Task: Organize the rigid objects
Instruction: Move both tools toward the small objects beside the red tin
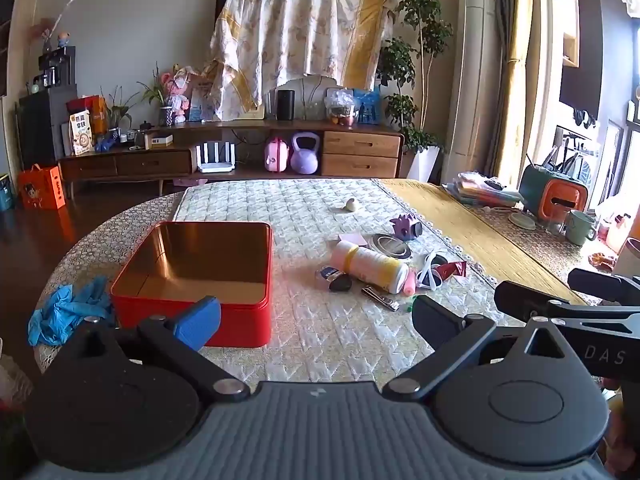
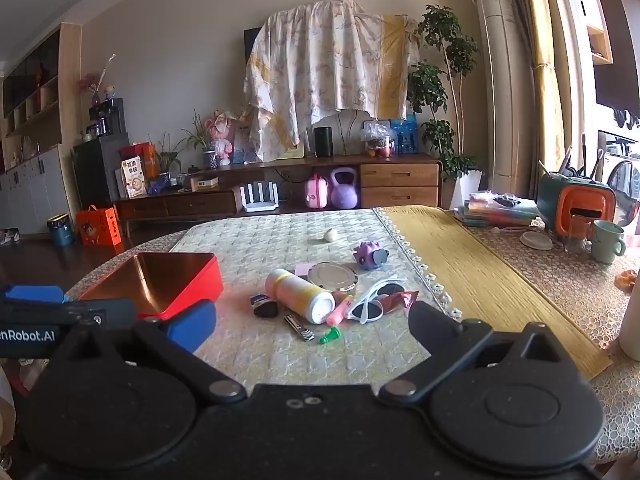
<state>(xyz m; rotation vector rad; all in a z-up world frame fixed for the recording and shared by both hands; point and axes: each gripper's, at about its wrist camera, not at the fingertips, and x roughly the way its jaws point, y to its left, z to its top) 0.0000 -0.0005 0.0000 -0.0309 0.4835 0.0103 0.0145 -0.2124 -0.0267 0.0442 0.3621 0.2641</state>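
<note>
Over the quilted mat (image 1: 320, 340), both claws — left claw (image 1: 316, 316), right claw (image 2: 312, 320) — wide open, empty, bare cloth beside red tin (image 1: 192, 280).

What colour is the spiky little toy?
Purple. The spiky toy shows best in the right wrist view.

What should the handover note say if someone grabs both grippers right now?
Left gripper: open, empty, just behind the red tin.
Right gripper: open, empty, facing the pile.
Tin: no lid on it, nothing inside.
Pile to its right on the quilted mat: yellow-white bottle, nail clipper, sunglasses, purple spiky toy, round metal tin.
Done: nothing.
Left: everything, probably into the tin.
</note>
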